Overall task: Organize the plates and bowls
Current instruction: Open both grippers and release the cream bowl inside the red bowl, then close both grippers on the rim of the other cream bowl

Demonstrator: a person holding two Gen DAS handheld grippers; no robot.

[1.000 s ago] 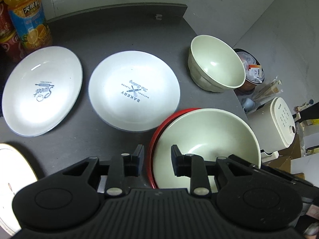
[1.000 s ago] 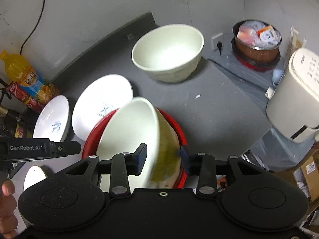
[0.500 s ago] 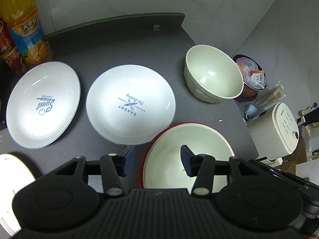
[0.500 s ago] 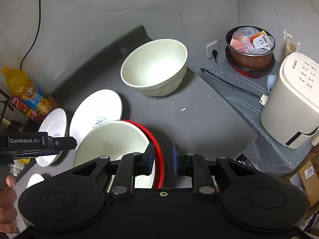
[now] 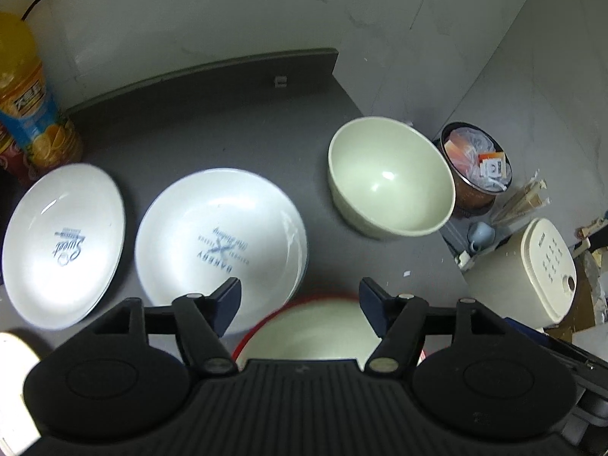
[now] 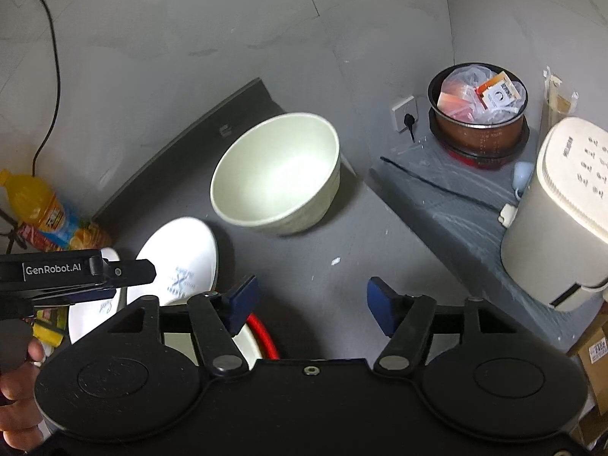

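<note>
On the dark grey tabletop (image 5: 228, 121) against the grey wall, I see a cream bowl nested in a red bowl (image 5: 315, 326) right under my left hand-held gripper (image 5: 300, 296), whose fingers are spread wide and hold nothing. My right hand-held gripper (image 6: 311, 300) is spread too, empty above bare tabletop. The "Bakery" plate (image 5: 220, 243) touches the red rim; the "Sweet" plate (image 5: 62, 243) lies just beside it. A second cream bowl (image 5: 391, 186) stands apart, near the juice bottle (image 5: 26, 95) wall.
</note>
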